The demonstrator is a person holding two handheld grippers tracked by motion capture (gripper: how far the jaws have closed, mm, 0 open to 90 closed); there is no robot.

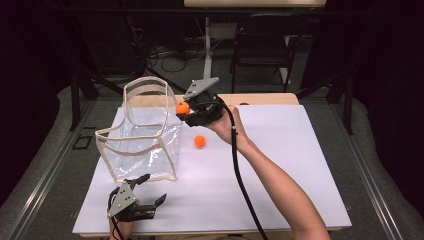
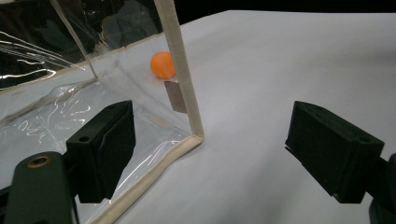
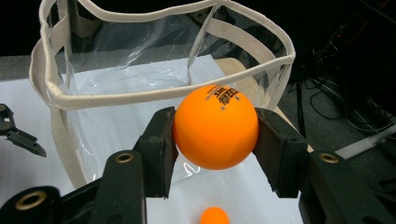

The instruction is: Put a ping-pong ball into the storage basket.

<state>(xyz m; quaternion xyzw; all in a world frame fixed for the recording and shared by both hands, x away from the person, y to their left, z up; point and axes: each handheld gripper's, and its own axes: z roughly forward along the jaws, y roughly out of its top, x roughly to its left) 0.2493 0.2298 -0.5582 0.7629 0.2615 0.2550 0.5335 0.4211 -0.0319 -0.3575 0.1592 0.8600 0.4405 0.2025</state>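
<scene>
My right gripper (image 1: 185, 111) is shut on an orange ball (image 3: 215, 127), held in the air just right of the clear bag's (image 1: 142, 131) open top. The ball (image 1: 182, 107) is pinched between both pads. The bag (image 3: 140, 88) is clear plastic with cream trim and stands upright on the white sheet. A second orange ball (image 1: 200, 141) lies on the sheet right of the bag, and in the left gripper view this ball (image 2: 162, 65) shows through the bag's wall. My left gripper (image 1: 152, 192) rests open near the front edge, its jaws on either side of the bag's corner (image 2: 195, 135).
The white sheet (image 1: 280, 165) covers the table, with open room on its right half. A cable (image 1: 240, 175) trails from my right gripper along the forearm. A dark chair (image 1: 262, 45) and table legs stand beyond the far edge.
</scene>
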